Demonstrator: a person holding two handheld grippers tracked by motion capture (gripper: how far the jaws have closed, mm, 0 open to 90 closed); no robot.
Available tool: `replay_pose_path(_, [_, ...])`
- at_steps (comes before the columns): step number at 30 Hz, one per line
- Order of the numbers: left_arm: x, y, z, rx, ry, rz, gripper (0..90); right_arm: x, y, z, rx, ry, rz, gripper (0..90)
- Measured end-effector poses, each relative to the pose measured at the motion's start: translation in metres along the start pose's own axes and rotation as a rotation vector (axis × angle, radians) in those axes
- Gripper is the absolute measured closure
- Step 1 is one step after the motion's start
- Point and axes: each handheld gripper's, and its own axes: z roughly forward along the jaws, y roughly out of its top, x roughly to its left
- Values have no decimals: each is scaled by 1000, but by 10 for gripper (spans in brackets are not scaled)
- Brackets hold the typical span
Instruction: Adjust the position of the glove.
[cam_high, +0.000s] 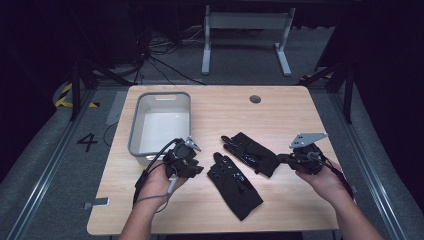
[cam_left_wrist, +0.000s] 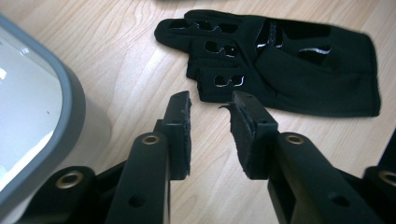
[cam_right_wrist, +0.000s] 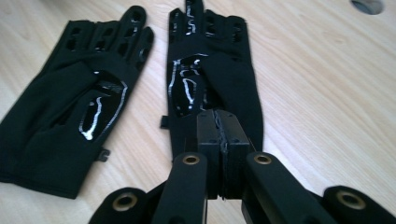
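Two black gloves with shiny palm print lie flat on the wooden table (cam_high: 295, 107). The nearer glove (cam_high: 235, 182) (cam_left_wrist: 289, 70) (cam_right_wrist: 70, 121) points its fingers toward my left gripper (cam_high: 199, 169) (cam_left_wrist: 210, 100). That gripper is open and empty, its tips just short of the glove's fingertips. The farther glove (cam_high: 252, 152) (cam_right_wrist: 210, 79) lies to the right. My right gripper (cam_high: 281, 159) (cam_right_wrist: 218, 114) is shut, its tips at that glove's cuff; whether fabric is pinched between the pads I cannot tell.
A grey bin (cam_high: 134, 130) (cam_left_wrist: 70, 93) with a white inside stands at the table's left, close beside my left gripper. A round cable hole (cam_high: 255, 99) sits near the far edge. Bare wood lies along the table's right side and front.
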Motion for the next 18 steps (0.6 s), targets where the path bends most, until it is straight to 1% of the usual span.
replay_pose_path(1, [0, 0, 0, 0, 0, 0, 684, 0, 0, 0, 0, 0, 0, 893])
replay_pose_path(2, [-2, 1, 0, 12, 14, 13, 682, 0, -2, -2, -7, 6, 9, 890])
replay_pose_path(3, [-3, 1, -1, 11, 24, 17, 682, 0, -2, -2, -7, 6, 9, 890])
replay_pose_path(4, [-4, 2, -3, 6, 31, 9, 683, 1, -4, -5, -9, 10, 2, 885])
replay_pose_path(5, [-4, 3, -4, -1, 35, 6, 683, 1, -4, -5, -9, 11, 5, 884])
replay_pose_path(6, [-4, 3, -5, -14, 27, 2, 683, 0, -4, -6, -12, 13, 10, 883])
replay_pose_path(7, [-4, 3, -5, -14, 27, 2, 682, 0, -4, -6, -12, 13, 10, 883])
replay_pose_path(8, [-2, 3, -8, -35, -10, -13, 669, -1, -5, -8, -20, 32, 22, 879])
replay_pose_path(10, [-2, 4, -8, -44, -31, -4, 674, -1, -6, -8, -19, 46, 27, 868])
replay_pose_path(11, [-2, 5, -6, -39, -31, 2, 682, -1, -7, -7, -15, 58, 29, 860])
replay_pose_path(12, [-3, 6, -3, -20, -36, 9, 693, 0, -7, -6, -12, 72, 29, 855])
replay_pose_path(13, [-3, 6, -3, -20, -36, 9, 712, 0, -7, -6, -12, 72, 29, 855])
replay_pose_path(14, [-4, 8, 7, 43, 1, -1, 723, 5, -7, -3, -8, 110, 11, 837])
replay_pose_path(15, [-4, 9, 9, 54, 5, -12, 725, 8, -6, -2, -10, 126, -9, 823])
replay_pose_path(16, [-4, 9, 9, 54, 5, -12, 727, 8, -6, -2, -10, 126, -9, 823])
replay_pose_path(17, [-4, 11, 14, 49, -20, -24, 736, 16, -5, 0, -8, 152, -41, 801])
replay_pose_path(18, [-4, 11, 14, 49, -20, -24, 741, 19, -4, 2, -4, 158, -49, 796])
